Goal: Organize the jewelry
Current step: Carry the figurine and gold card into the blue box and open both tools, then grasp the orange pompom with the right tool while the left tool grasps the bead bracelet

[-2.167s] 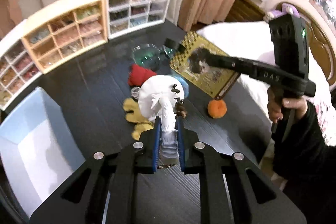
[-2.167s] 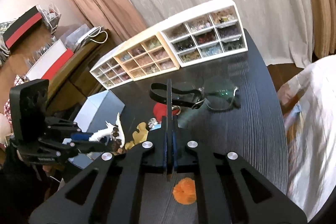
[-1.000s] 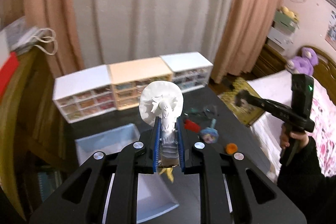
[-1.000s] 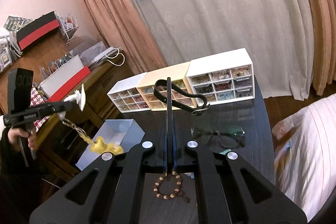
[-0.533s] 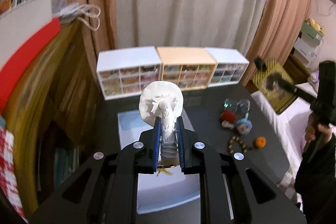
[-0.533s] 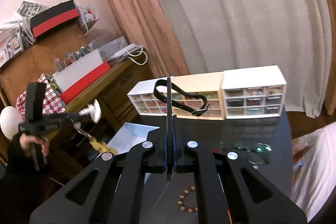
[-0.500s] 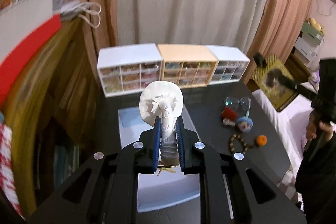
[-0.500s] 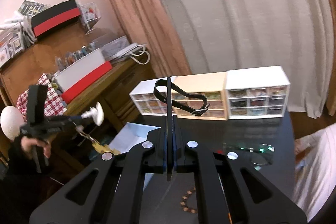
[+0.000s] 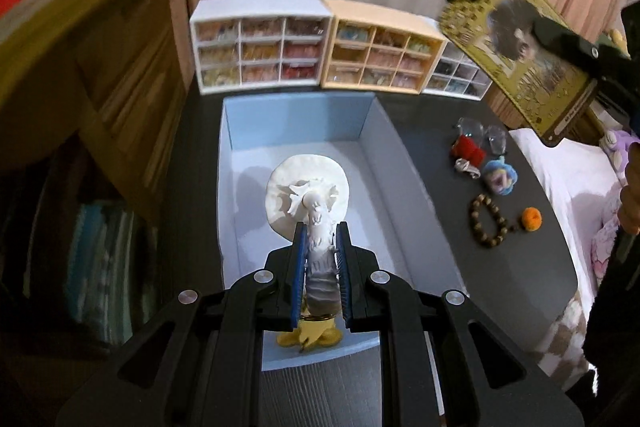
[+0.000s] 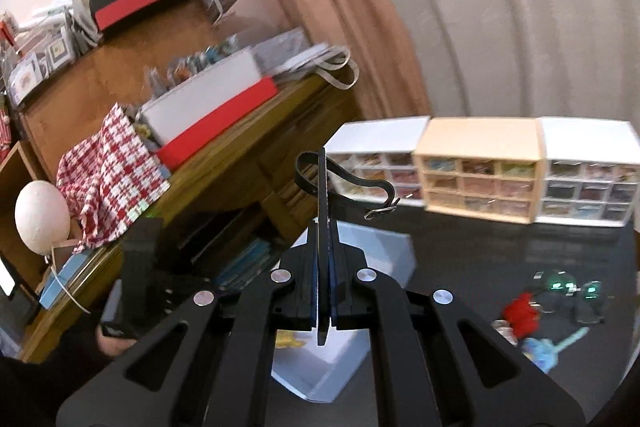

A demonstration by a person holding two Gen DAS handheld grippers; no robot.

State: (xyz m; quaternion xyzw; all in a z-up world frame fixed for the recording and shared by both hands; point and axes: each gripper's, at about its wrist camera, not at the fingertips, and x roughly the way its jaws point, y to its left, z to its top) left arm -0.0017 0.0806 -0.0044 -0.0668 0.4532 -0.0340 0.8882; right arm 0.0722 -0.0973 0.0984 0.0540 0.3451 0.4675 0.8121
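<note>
The white figurine charm (image 9: 308, 203), stiff and likely brittle, is pinched at its stem by the left hand-held gripper (image 9: 320, 251), frame centre; the thin gold card (image 9: 516, 63) is clamped by the right

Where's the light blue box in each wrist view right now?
Left wrist: the light blue box fills the centre, directly beneath the white figurine charm.
Right wrist: lower centre, its white corner showing behind the fingers.
Shared landmark: the tan drawer organizer.

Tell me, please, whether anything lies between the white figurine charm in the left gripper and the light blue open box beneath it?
Nothing visible does: the white figurine charm hangs directly over the light blue open box, whose floor below shows bare.
</note>
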